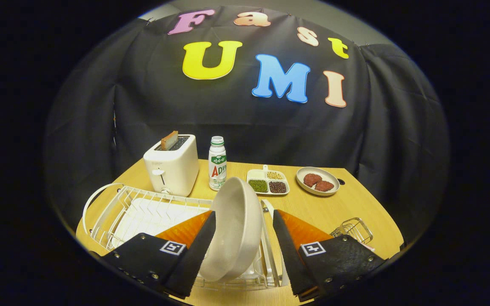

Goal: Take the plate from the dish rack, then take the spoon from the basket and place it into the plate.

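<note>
So my tongs (244, 221) are spread wide right now, one finger (198, 246) on each side of the plate (236, 229). The plate stands on edge in the rack (143, 212), tilted a bit, hollow side facing right. The left finger looks like it's right up against the plate's back, though I can't tell if it really touches. The right finger sits clearly off the rim with a gap showing, so nothing's clamped.

The rack is white wire, with a white tray under it, on the wooden table (355, 204). The wire basket (353, 230) is off to the right, just past my right finger; can't make out the spoon in it from here.

Beyond the rack: a white toaster (172, 168) with a slice of toast (169, 140) sticking up, a bottle (217, 163) just beside it, then a split dish of beans (268, 182), and a small dish with two reddish patties (317, 180) further right.
</note>
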`<move>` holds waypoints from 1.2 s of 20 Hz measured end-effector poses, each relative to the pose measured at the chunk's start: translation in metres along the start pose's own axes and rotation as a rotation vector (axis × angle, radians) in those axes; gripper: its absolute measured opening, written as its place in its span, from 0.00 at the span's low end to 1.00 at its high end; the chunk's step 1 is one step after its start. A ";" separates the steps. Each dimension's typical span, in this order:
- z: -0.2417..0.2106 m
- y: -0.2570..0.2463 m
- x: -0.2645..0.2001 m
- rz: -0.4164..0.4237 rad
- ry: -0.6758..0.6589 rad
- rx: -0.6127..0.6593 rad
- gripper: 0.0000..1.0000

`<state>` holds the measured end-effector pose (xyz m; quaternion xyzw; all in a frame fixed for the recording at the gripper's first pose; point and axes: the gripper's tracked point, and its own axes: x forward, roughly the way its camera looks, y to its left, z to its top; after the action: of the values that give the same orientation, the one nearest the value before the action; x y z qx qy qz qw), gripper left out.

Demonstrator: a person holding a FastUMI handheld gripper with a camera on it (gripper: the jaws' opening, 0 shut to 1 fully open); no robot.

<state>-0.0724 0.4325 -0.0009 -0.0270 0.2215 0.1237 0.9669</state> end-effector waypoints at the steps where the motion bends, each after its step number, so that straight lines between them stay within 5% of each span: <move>1: -0.002 0.004 0.006 0.000 0.010 0.005 0.83; 5: -0.005 0.009 0.014 -0.024 0.036 0.023 0.58; 7: -0.005 0.008 0.014 -0.053 0.047 0.028 0.32; 13: 0.006 0.011 0.007 -0.158 0.088 -0.065 0.21; 24: 0.049 -0.011 -0.039 -0.292 0.013 -0.162 0.21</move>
<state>-0.0827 0.4180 0.0599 -0.1378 0.2107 -0.0009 0.9678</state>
